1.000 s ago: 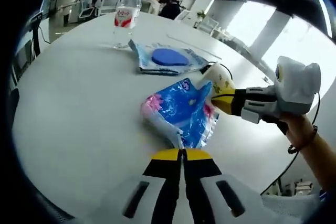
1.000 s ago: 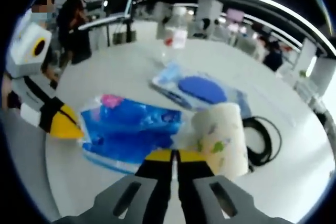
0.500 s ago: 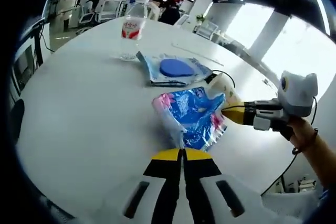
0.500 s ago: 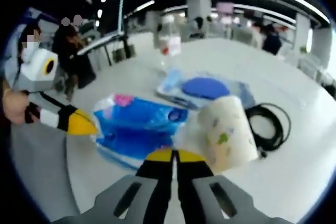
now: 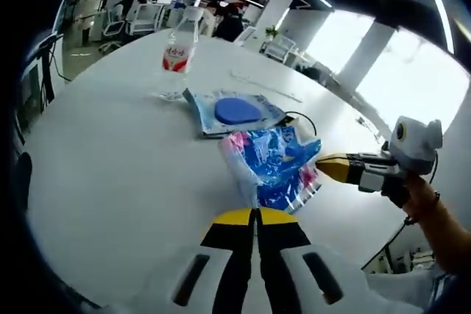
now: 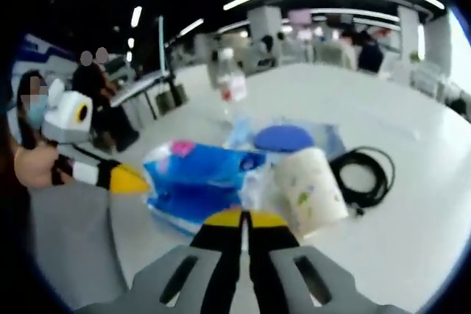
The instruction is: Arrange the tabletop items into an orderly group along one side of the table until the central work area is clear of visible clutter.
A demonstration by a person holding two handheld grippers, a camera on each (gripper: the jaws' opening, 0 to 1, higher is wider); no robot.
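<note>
On the white table [image 5: 110, 159], a blue printed plastic bag [image 5: 272, 163] lay near the edge closest to the person. A clear packet [image 5: 232, 108] holding a round blue item [image 5: 235, 110] lay flat just beyond it, and a water bottle [image 5: 176, 53] with a red label stood upright farther toward the far edge. A patterned paper roll [image 6: 309, 190] lay beside the bag, with a coiled black cable [image 6: 362, 174] next to it. The left gripper [image 5: 256, 216] had its jaws clenched together at the bag's near end; whether they pinched it could not be told. The right gripper [image 6: 243, 218] was likewise closed, its tips by the bag and roll.
</note>
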